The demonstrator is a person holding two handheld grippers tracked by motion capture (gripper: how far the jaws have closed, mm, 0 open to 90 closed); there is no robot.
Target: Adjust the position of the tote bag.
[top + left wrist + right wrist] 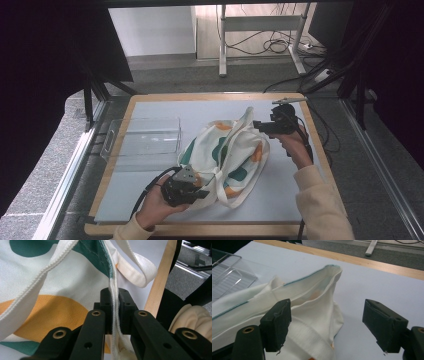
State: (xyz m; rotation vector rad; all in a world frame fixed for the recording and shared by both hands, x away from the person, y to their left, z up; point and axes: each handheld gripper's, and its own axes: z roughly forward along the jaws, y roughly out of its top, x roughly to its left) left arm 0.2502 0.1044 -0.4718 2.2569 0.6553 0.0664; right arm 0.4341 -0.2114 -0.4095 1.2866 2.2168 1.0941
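The cloth tote bag [225,155], white with green and orange patches, lies crumpled in the middle of the tabletop [150,190], on its pale blue mat. The left gripper [200,192] sits at the bag's near edge, and in the left gripper view its black fingers [106,306] are pressed together on the bag's white stitched hem, which runs straight up between them (a firm pinch, no gap to speak of). One looped handle [140,270] hangs off to the side there, near the tabletop's wooden border. Over at the far side, the right gripper [257,125] is held level at the bag's raised top corner. In the right gripper view its fingers [275,325] are spread wide with nothing clamped; the bag's peaked corner [332,271] stands up in front of them, the left one touching or just beside the fabric. A clear plastic tray [145,137] rests just beside the bag, toward the tabletop's left edge.
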